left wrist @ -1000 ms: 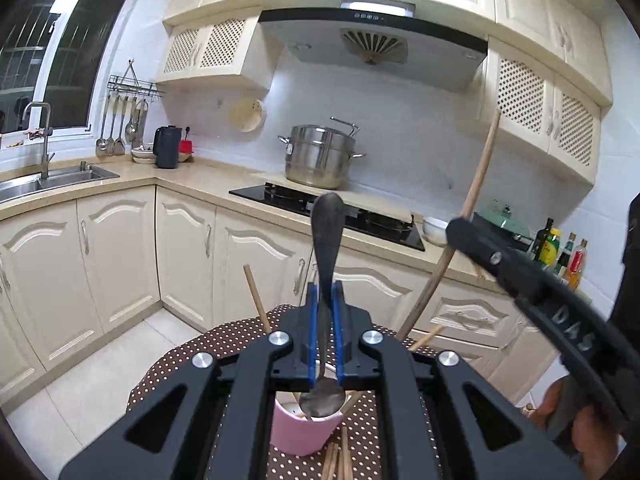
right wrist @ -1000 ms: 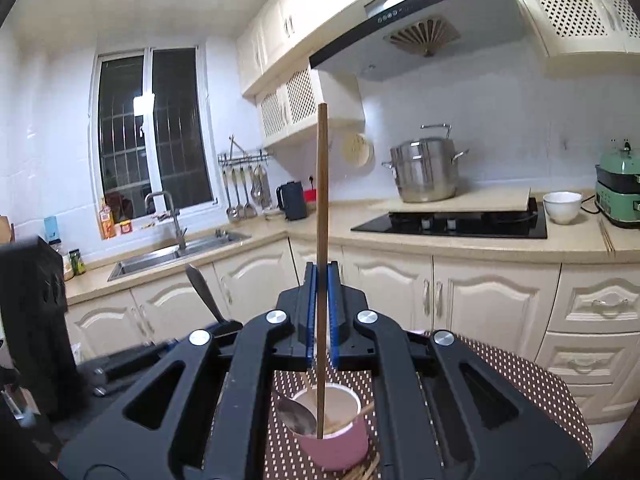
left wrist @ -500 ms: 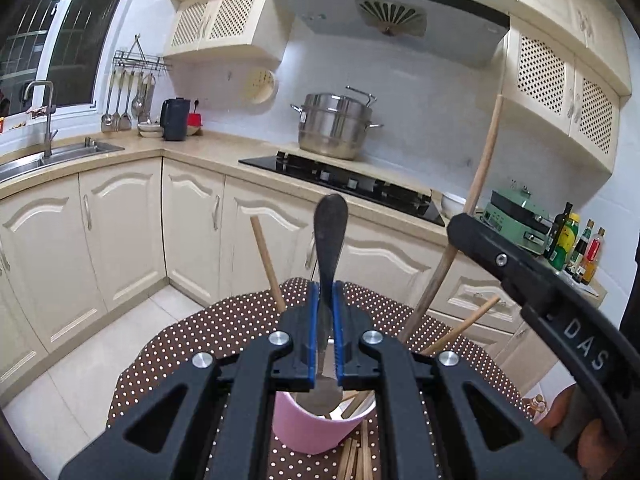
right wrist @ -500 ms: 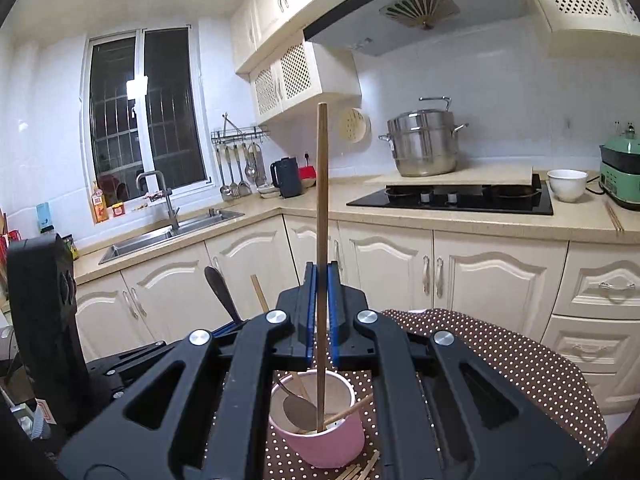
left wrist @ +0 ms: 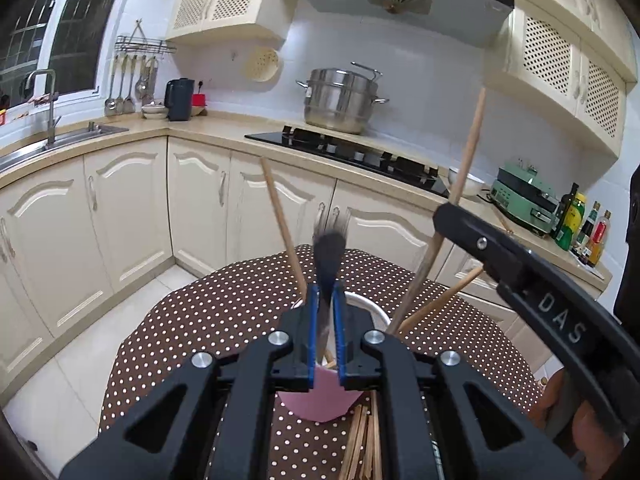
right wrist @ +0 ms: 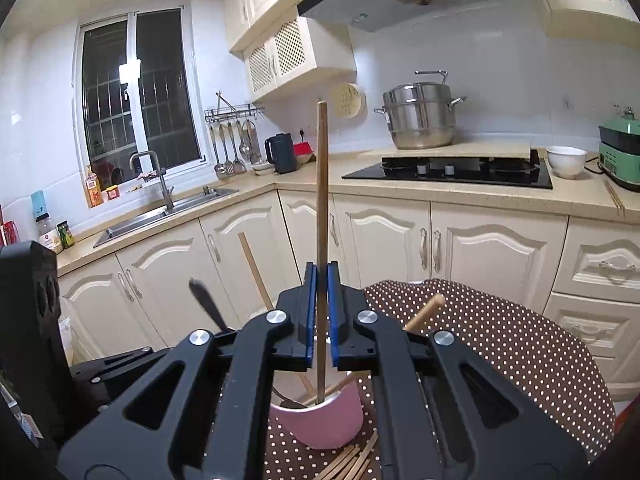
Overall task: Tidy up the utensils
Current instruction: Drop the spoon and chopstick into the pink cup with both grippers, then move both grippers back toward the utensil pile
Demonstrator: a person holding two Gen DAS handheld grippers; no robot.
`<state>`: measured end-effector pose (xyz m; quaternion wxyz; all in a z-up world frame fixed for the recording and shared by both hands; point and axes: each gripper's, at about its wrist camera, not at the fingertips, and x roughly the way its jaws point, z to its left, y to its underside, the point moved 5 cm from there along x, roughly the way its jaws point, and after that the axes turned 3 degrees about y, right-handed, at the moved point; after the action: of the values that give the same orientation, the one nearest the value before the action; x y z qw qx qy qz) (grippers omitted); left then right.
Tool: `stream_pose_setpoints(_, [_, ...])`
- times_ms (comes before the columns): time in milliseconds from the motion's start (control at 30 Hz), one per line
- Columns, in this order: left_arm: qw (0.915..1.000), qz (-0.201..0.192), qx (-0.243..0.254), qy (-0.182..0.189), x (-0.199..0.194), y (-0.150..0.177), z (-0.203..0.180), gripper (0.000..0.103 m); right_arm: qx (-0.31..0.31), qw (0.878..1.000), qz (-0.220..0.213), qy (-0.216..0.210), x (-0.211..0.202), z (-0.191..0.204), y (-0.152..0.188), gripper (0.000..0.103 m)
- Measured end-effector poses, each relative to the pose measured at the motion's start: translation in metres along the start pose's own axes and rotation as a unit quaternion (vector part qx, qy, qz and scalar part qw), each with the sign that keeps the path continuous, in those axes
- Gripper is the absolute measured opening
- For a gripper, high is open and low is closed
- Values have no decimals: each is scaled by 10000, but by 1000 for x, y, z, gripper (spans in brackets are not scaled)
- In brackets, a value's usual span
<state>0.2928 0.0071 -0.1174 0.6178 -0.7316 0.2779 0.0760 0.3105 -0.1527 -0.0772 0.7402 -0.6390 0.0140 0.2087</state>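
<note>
A pink cup [left wrist: 316, 400] stands on the brown dotted table [left wrist: 208, 320] with several chopsticks leaning in it. My left gripper [left wrist: 326, 292] hangs right over the cup, and its jaws are opening. The dark spoon [left wrist: 329, 252] stands blurred and loose between the pads. Its bowl lies inside the cup [right wrist: 320, 424], and its handle [right wrist: 206, 300] sticks up to the left. My right gripper [right wrist: 322, 276] is shut on an upright wooden chopstick [right wrist: 322, 184] whose lower end is inside the cup. In the left wrist view that gripper [left wrist: 444, 216] reaches in from the right.
Loose chopsticks [left wrist: 364, 440] lie on the cloth in front of the cup. Behind the table run cream cabinets, a sink [right wrist: 160, 216], a black hob [right wrist: 448, 170] and a steel pot [left wrist: 340, 100]. A hand [left wrist: 560, 408] holds the right gripper.
Both grippers have sunk toward the cup. The spoon has slid lower between the left pads, which have parted a little. The chopstick's lower end now sits deeper in the cup.
</note>
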Motion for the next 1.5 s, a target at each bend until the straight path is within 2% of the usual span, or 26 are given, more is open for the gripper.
stream_pose_setpoints(67, [10000,-55,-33,5,-4,0,1,18,10,10000,24,24,-1,0,2,6])
stream_pose_setpoints(133, [9999,-121,-33,9,-10,-3,1,31,32,10000,40,27,-2,-1,3,6])
stream_pose_setpoints(300, [9995,-233,-213,86,-24,-10,2,47,101,9999,102,11,-4,-2,4,6])
stream_pose_setpoints(467, [9994,-204,-245,-91,-36,-10,6,49,172,9996,207,31,-4,-2,7,7])
stream_pose_setpoints(700, [9995,-99,-282,-110,-47,-8,7,51,144,9992,365,78,-5,1,12,8])
stream_pose_setpoints(733, [9996,-83,-261,-103,-48,-7,7,52,158,9991,383,82,-6,1,12,14])
stream_pose_setpoints(767, [9996,-65,-238,-96,-50,-7,6,53,169,9991,377,99,-9,1,11,29])
stream_pose_setpoints(833, [9997,-28,-238,-44,-56,-6,5,54,129,9995,267,131,-16,2,9,50])
stream_pose_setpoints(1033, [9994,69,-331,99,-71,-4,8,58,-1,9997,127,201,-36,1,3,51])
stream_pose_setpoints(1100, [9993,149,-304,148,-73,-2,8,63,-10,9997,83,250,-44,-3,2,52])
stream_pose_setpoints(1200, [9983,549,-175,99,-68,10,9,73,-54,9993,101,356,-55,-11,5,57])
stream_pose_setpoints(1300, [9939,1101,0,0,-55,27,12,73,-45,9987,286,423,-60,-20,17,58])
stream_pose_setpoints(1400, [9834,1809,97,-78,-36,52,17,73,54,9971,572,501,-61,-34,34,60])
stream_pose_setpoints(1467, [9741,2259,85,39,-24,69,18,73,174,9947,883,504,-58,-44,48,62])
stream_pose_setpoints(1500, [9666,2555,58,169,-17,80,18,73,208,9935,997,515,-58,-47,53,62])
